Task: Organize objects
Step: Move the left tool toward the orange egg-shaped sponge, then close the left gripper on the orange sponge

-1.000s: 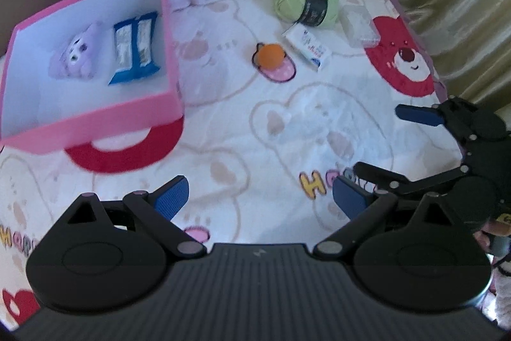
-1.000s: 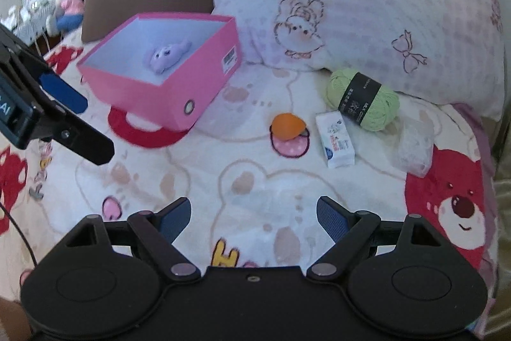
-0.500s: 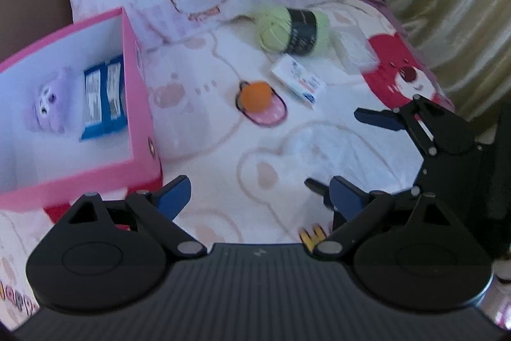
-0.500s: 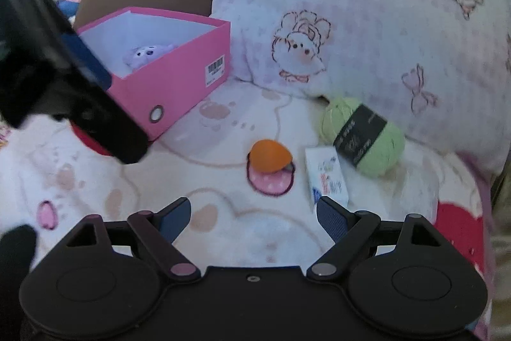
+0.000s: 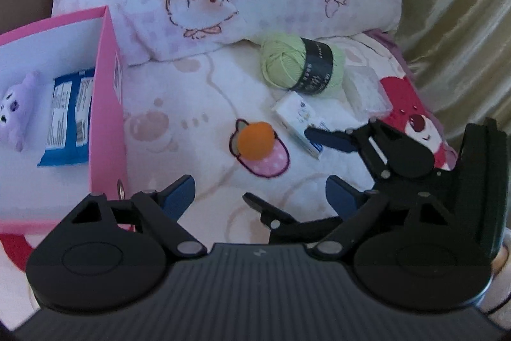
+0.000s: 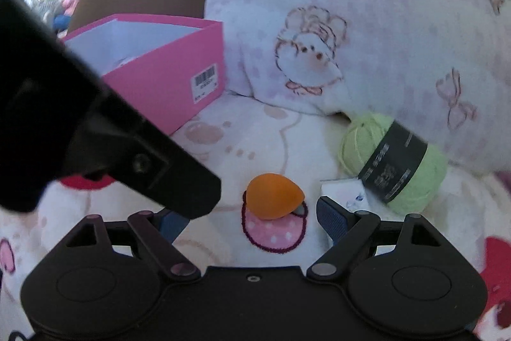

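Two grippers (image 5: 260, 197) (image 6: 247, 218) near orange egg (image 6: 274, 195)

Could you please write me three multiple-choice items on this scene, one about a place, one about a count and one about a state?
1. Where does the orange egg-shaped toy lie?
A. inside the pink box
B. on the blanket, left of the small white carton
C. on top of the pillow

2. How many things show inside the pink box in the left wrist view?
A. two
B. four
C. none

3. How does the right gripper stand?
A. shut on the yarn
B. shut on the carton
C. open, with nothing held

Answers:
1 B: it rests on the blanket beside the small white carton, outside the box.
2 A: a purple plush toy and a blue packet lie in it.
3 C: its blue pads stand apart and touch nothing; the green yarn ball lies untouched.
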{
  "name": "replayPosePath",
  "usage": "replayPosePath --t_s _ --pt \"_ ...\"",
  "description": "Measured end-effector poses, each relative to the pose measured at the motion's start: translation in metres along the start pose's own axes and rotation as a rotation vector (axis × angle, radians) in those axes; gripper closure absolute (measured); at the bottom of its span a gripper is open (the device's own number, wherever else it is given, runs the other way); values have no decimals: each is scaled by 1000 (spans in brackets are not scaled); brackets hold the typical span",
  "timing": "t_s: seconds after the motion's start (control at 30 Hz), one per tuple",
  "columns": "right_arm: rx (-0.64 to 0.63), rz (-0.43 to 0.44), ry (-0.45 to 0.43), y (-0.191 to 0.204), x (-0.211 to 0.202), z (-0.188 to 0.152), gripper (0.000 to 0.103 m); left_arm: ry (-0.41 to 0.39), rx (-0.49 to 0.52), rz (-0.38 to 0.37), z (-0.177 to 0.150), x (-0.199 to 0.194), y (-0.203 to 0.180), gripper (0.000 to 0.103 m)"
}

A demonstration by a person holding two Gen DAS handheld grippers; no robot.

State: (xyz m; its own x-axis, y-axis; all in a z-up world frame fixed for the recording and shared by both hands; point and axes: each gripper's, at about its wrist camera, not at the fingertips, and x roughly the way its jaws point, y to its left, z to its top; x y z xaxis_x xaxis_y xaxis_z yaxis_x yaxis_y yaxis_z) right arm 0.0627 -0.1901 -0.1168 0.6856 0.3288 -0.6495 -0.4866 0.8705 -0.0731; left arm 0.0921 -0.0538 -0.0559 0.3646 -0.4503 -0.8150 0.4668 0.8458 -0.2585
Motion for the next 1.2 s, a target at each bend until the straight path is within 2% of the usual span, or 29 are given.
replayPosePath --t_s 0.13,0.2,0.23,0.3,0.4,0.47,0.57,0.73,0.8,0.9,1.03,1.13,1.2 --pt "119 15 -65 -9 7 -12 15 -28 4 -11 5 14 -3 20" --pt "179 0 -73 -12 12 -16 15 -40 0 16 7 23 -4 24" --pt "190 -2 -79 -13 15 -17 15 -46 3 40 8 27 -5 25" --pt "181 -16 -90 -13 18 -18 15 -51 13 62 8 36 -6 35" --pt "179 -24 -107 -12 20 -22 15 -41 -10 58 9 47 -2 36" --pt "190 17 -89 -12 22 -25 15 -49 -25 40 9 52 1 38" --pt "194 69 -50 -14 27 -30 15 -51 -63 -47 10 59 7 38" --pt "192 54 -40 -15 32 -32 15 -52 -61 -49 14 68 4 40" --pt "206 73 -21 -18 36 -31 13 -42 -41 -38 16 74 3 51" --pt "242 117 -18 -27 37 -33 12 -22 -19 -45 19 80 4 60" --pt "285 161 1 -35 37 -32 8 -19 -21 -57 21 82 8 64" --pt "195 166 66 -26 43 -26 5 -3 -36 -66 20 84 11 67" --pt "167 165 80 -15 41 -26 8 4 -69 -84 18 84 15 67"
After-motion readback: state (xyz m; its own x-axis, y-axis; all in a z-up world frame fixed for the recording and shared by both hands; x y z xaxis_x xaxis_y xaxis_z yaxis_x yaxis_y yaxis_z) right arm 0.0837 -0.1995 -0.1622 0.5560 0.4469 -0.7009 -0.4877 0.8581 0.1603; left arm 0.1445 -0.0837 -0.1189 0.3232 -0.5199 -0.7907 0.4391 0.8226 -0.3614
